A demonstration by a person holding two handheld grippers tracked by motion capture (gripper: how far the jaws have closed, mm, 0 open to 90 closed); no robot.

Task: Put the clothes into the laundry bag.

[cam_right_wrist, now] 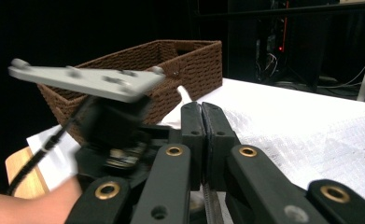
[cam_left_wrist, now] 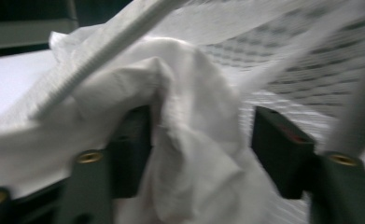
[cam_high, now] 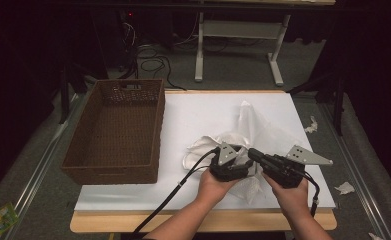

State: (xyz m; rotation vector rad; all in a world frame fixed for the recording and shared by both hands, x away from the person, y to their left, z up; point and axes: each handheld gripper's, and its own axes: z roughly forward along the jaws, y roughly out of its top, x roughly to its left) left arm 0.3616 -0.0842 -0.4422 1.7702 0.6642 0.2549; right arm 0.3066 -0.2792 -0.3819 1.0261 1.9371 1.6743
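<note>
High view, cloth: the white cloth (cam_high: 243, 142) lies crumpled on the white table (cam_high: 193, 117), to the right of the brown basket (cam_high: 118, 130). One long corner of it points away from you, toward the far edge.
High view, hands: both your grippers meet at the near end of the cloth. The left gripper (cam_high: 228, 165) is between the basket and the right gripper (cam_high: 263, 160), so your left hand is the nearer one to the basket.
Left gripper view, jaws: the jaws of the left gripper (cam_left_wrist: 201, 149) stand apart. A fold of the cloth (cam_left_wrist: 194, 154) hangs between them and lies against the left jaw; it does not reach the right jaw, so you do not pinch it there.
Left gripper view, direction: the rest of the cloth rises up and to the right, as a mesh layer.
Right gripper view, jaws: the jaws of the right gripper (cam_right_wrist: 202, 140) are pressed together. I think a thin edge of cloth sits between them, but you cannot see it clearly.
Right gripper view, direction: the basket (cam_right_wrist: 171, 70) stands ahead and to the left, behind the left gripper; the cloth (cam_right_wrist: 311, 135) spreads to the right.
Next move, judgement: the cloth probably must travel left toward the basket.
</note>
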